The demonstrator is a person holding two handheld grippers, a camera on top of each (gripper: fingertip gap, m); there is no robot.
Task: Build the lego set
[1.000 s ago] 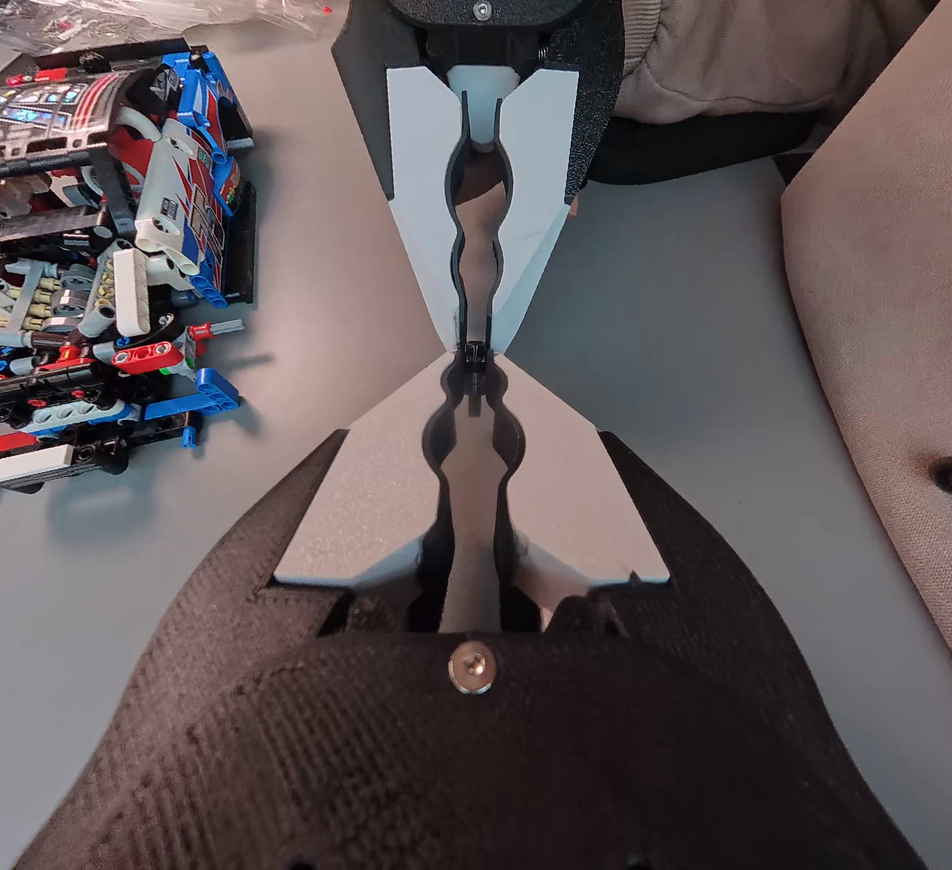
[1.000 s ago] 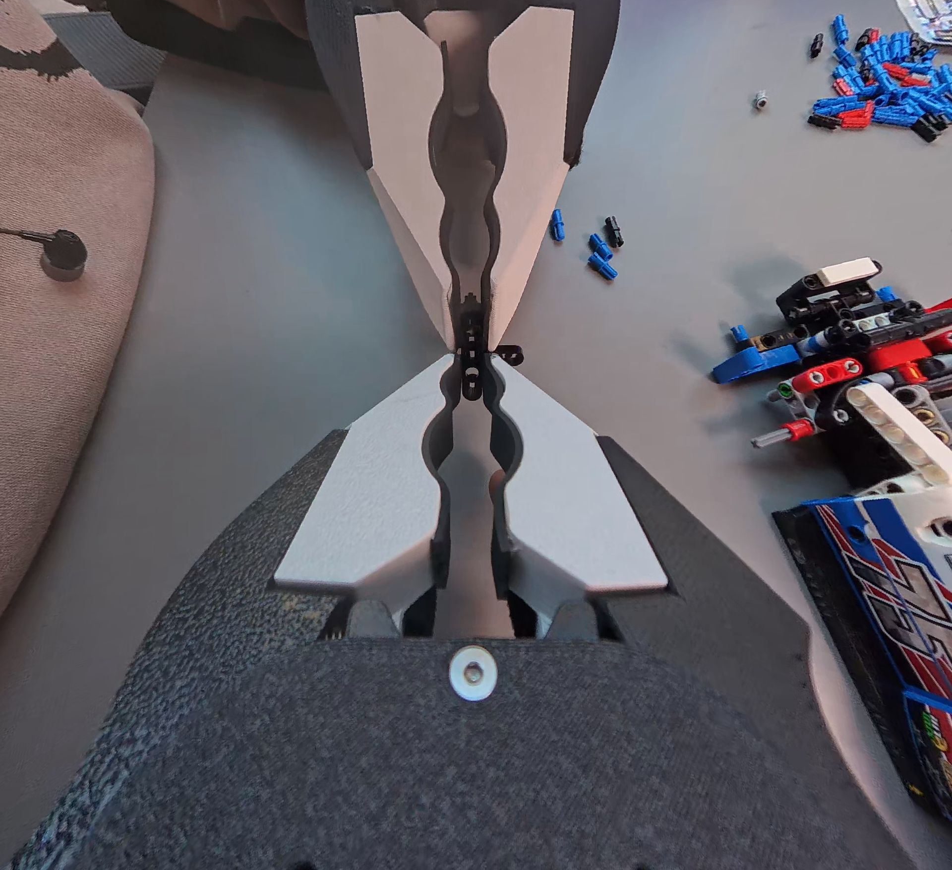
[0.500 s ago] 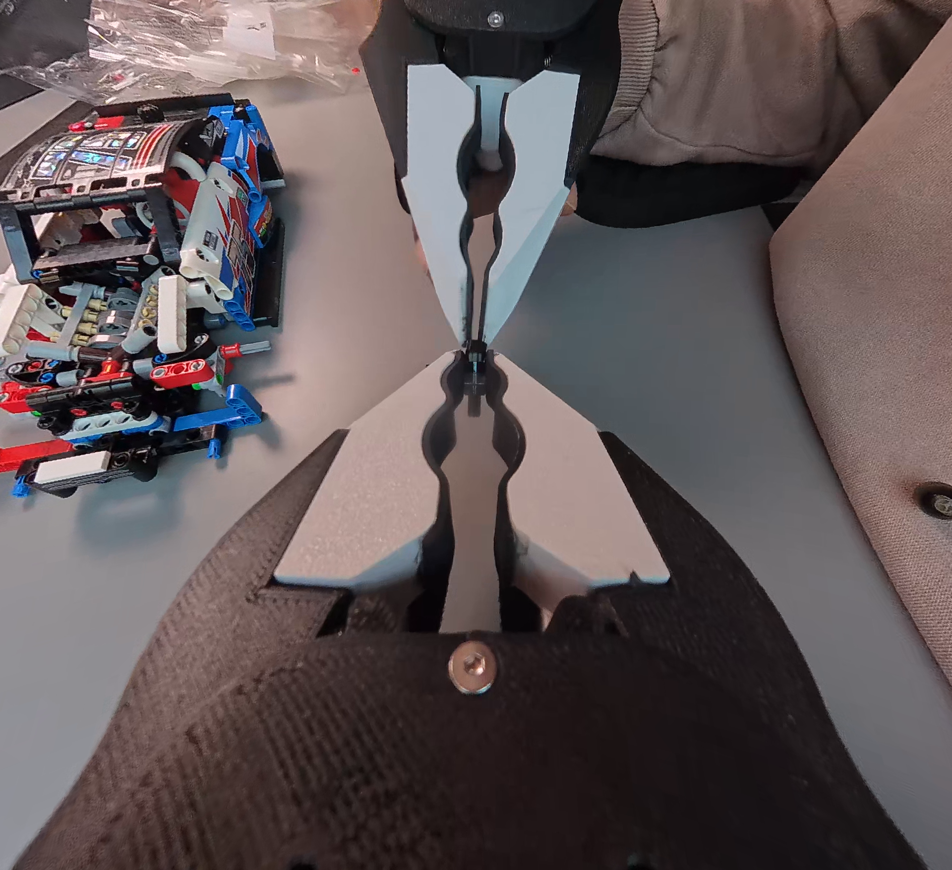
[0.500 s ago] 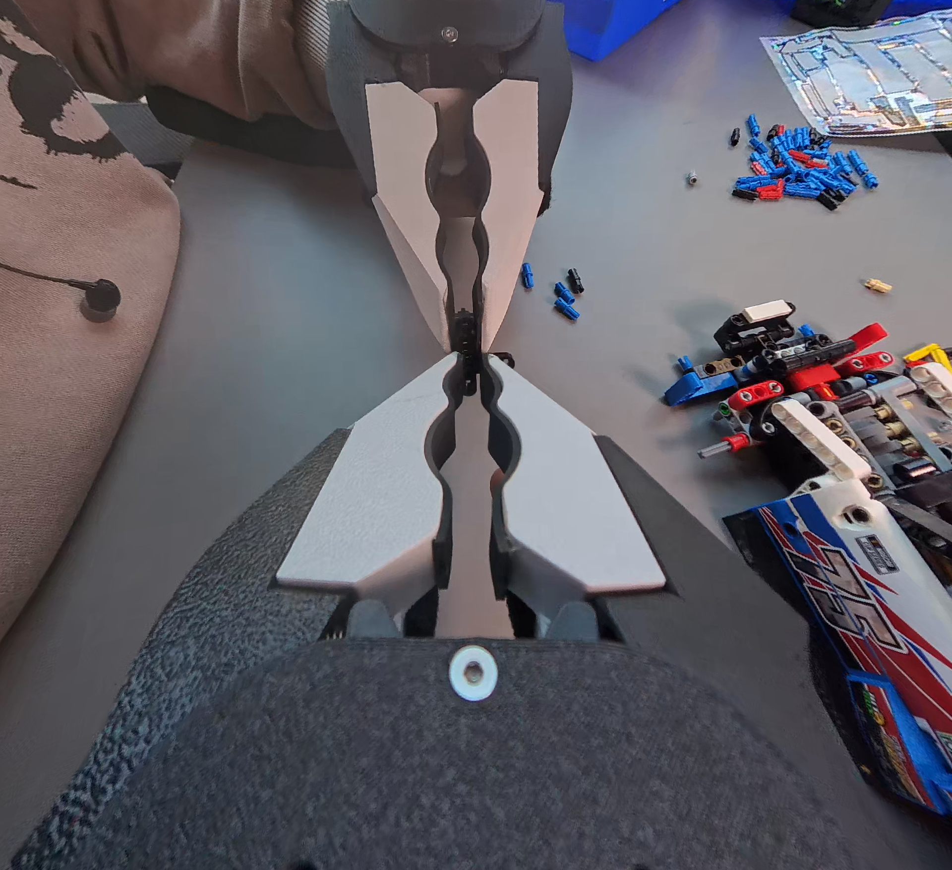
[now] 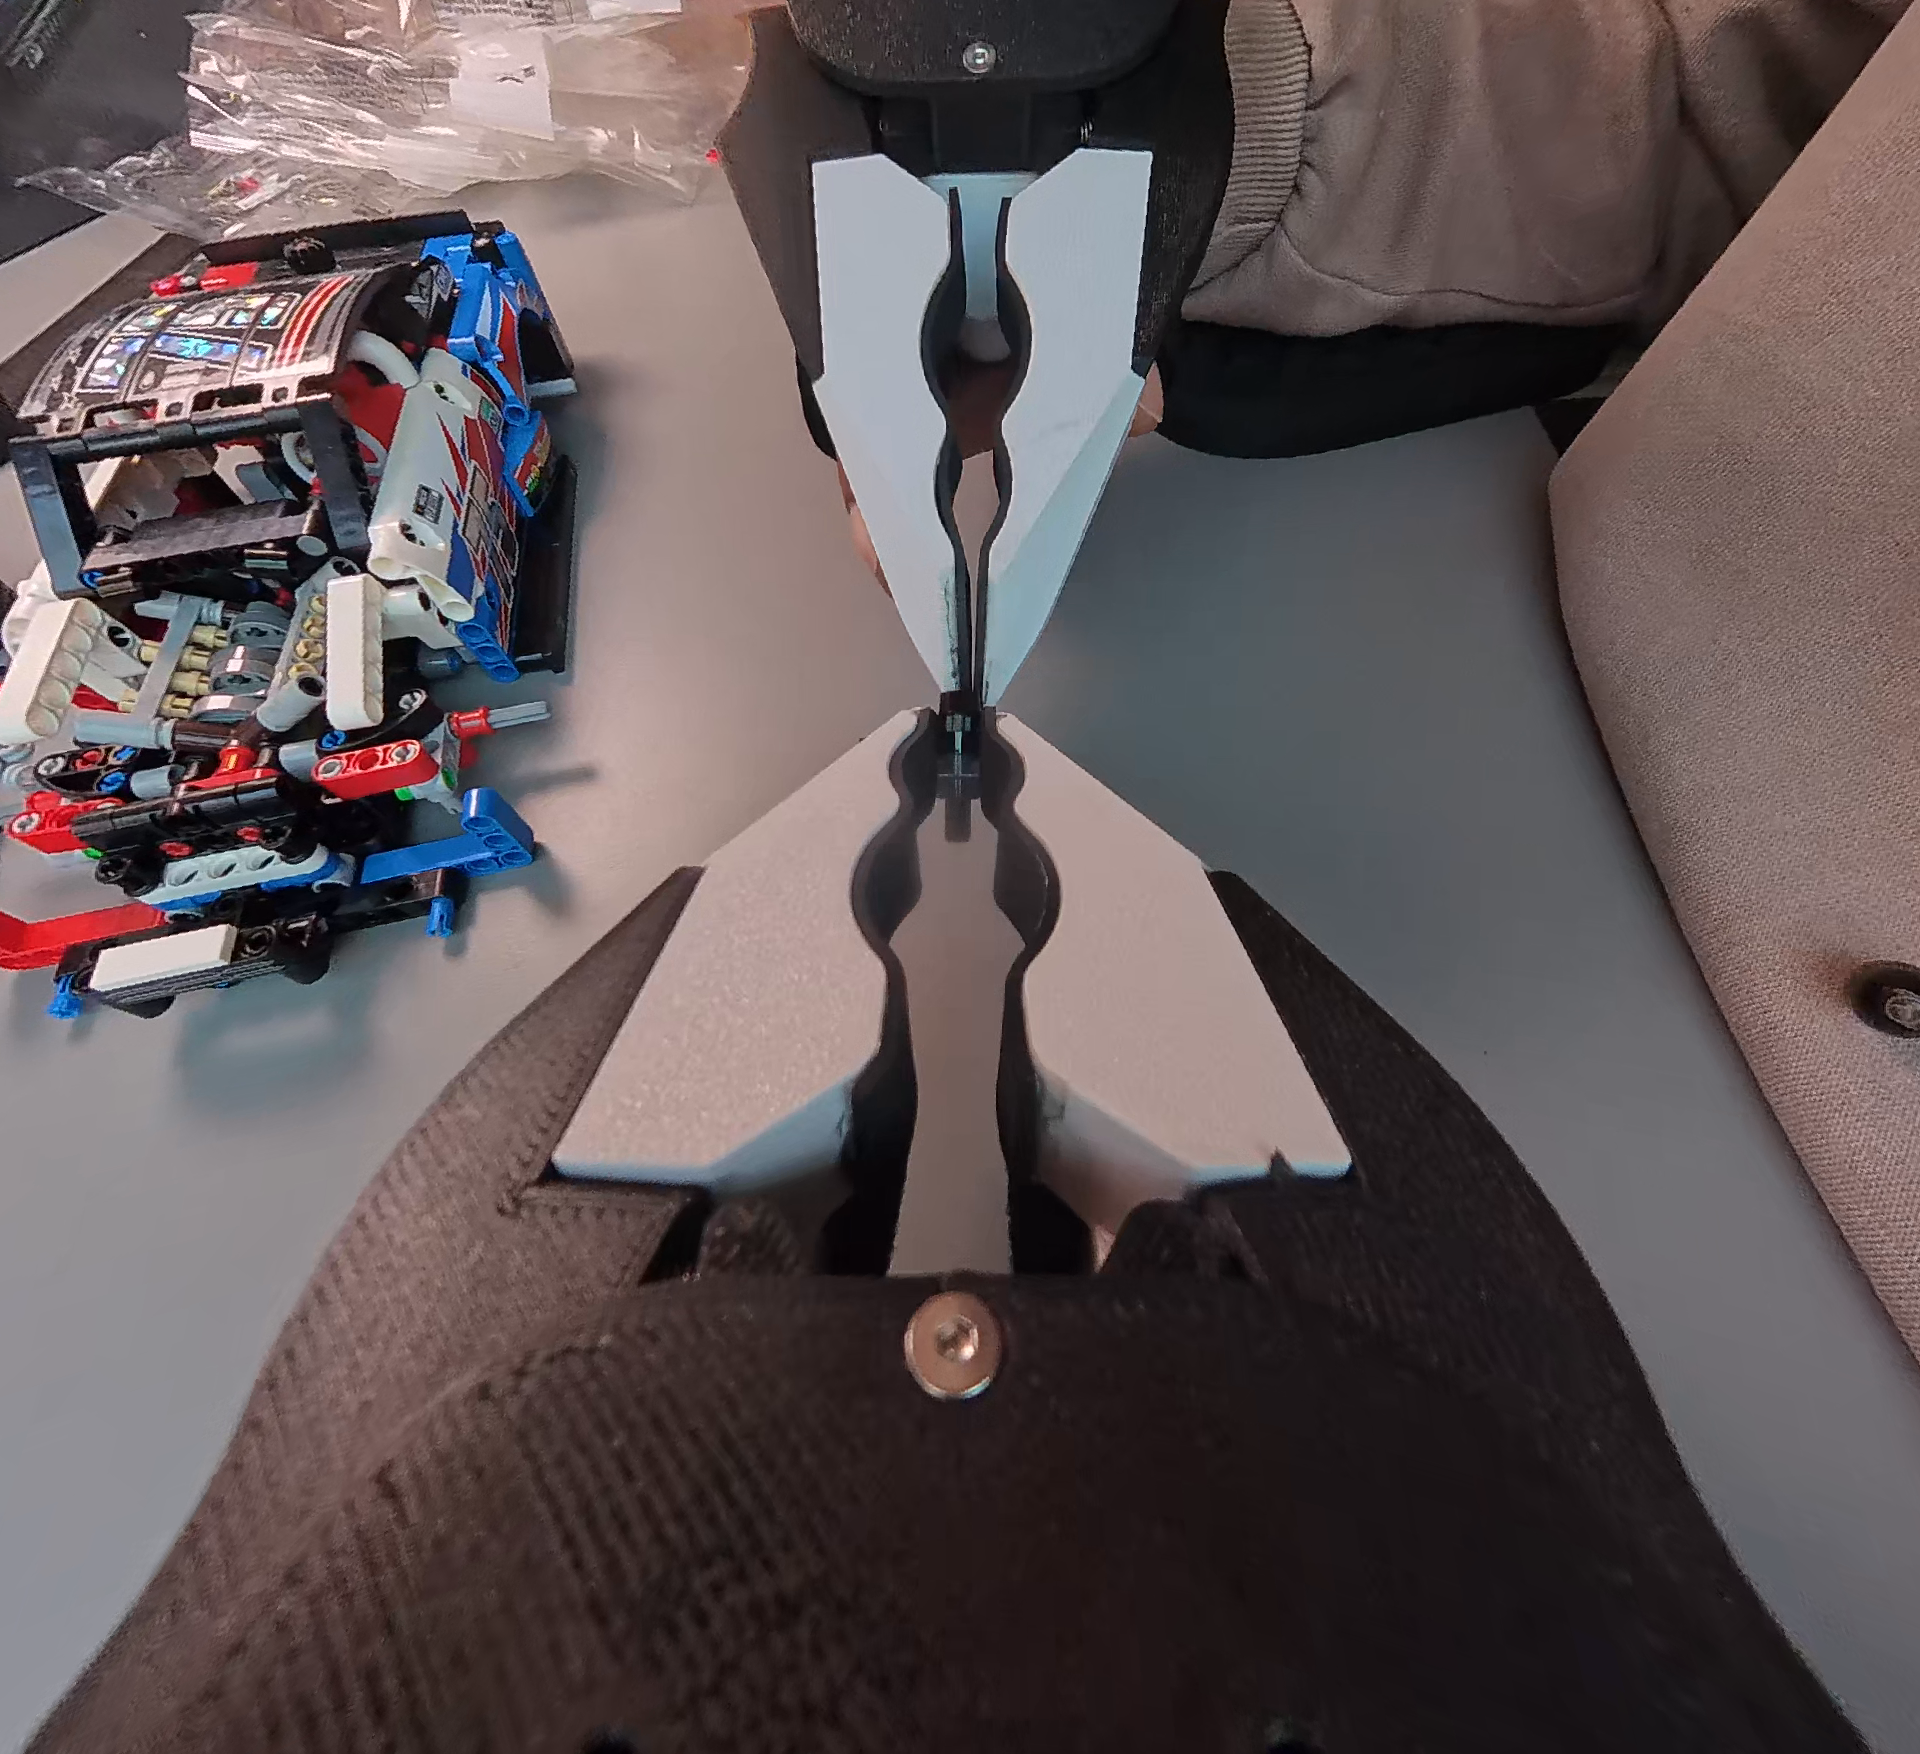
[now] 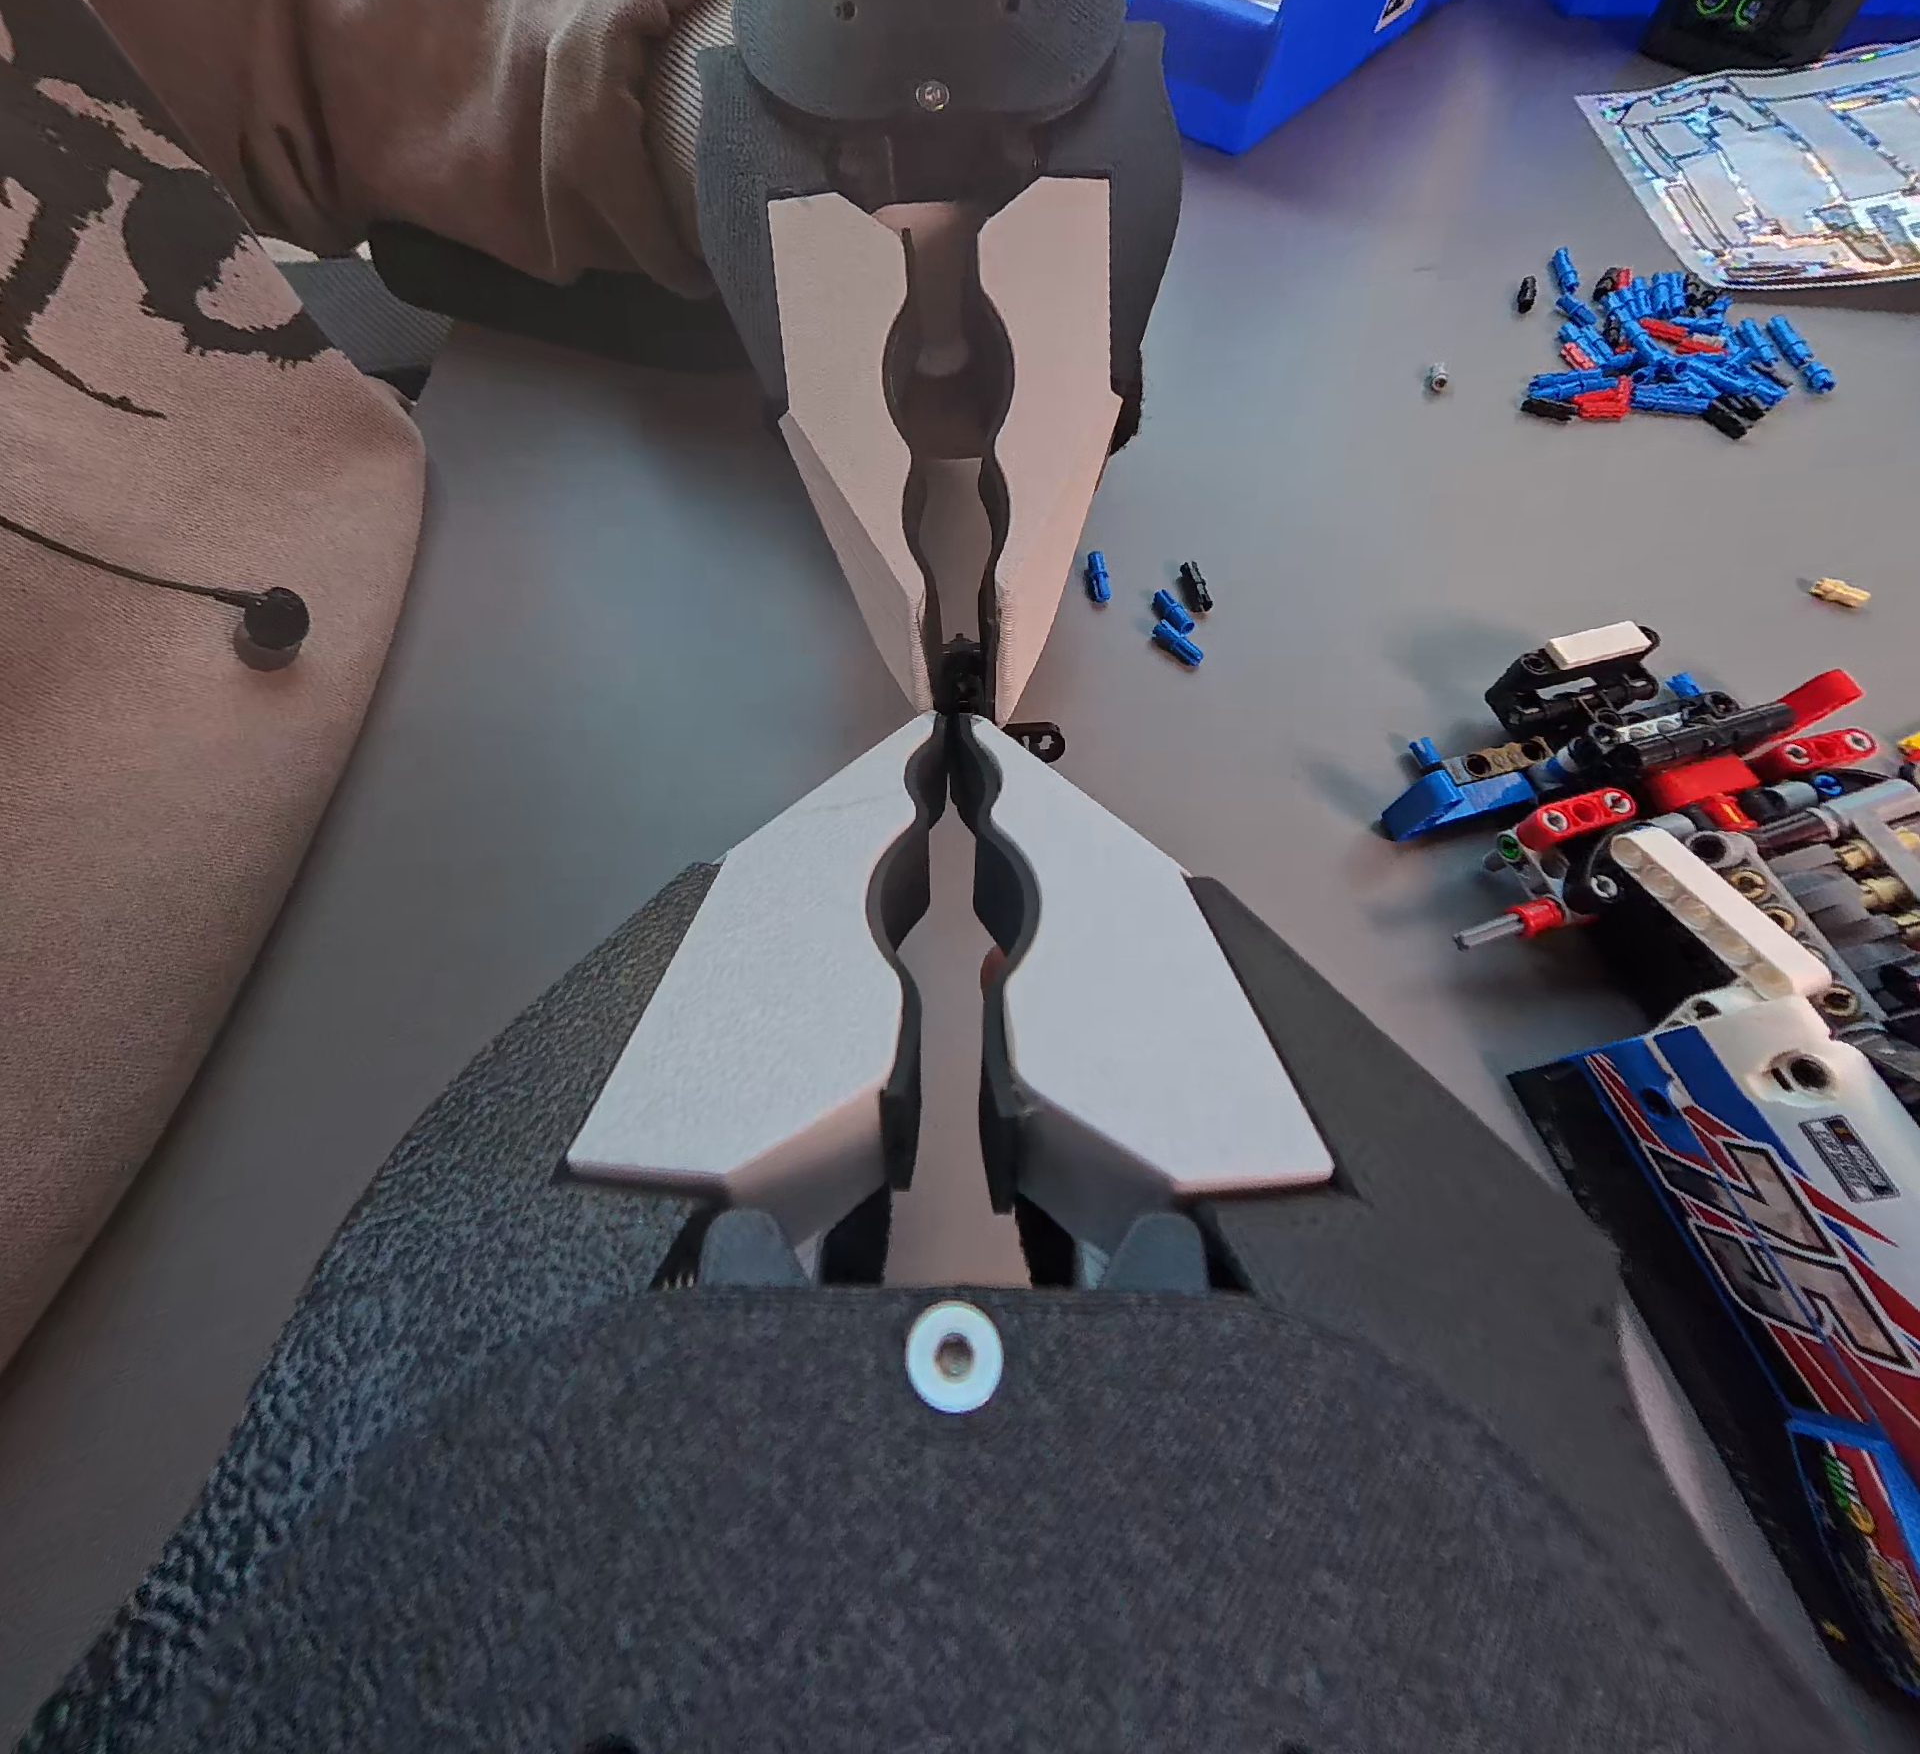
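A small black Lego connector piece (image 5: 957,754) sits pinched between the fingertips of the left gripper (image 5: 957,736), whose jaws are closed on it. Tip to tip against it, the right gripper (image 6: 957,730) has its jaws closed on the same black piece (image 6: 961,670), above the grey tabletop (image 5: 1299,717). Left of the left jaws stands the half-built red, white and blue Lego car (image 5: 281,582), with crumpled clear plastic bags (image 5: 436,42) beyond. Right of the right jaws lie a few loose blue and black pins (image 6: 1169,608), and farther off a heap of blue, red and black pins (image 6: 1673,354).
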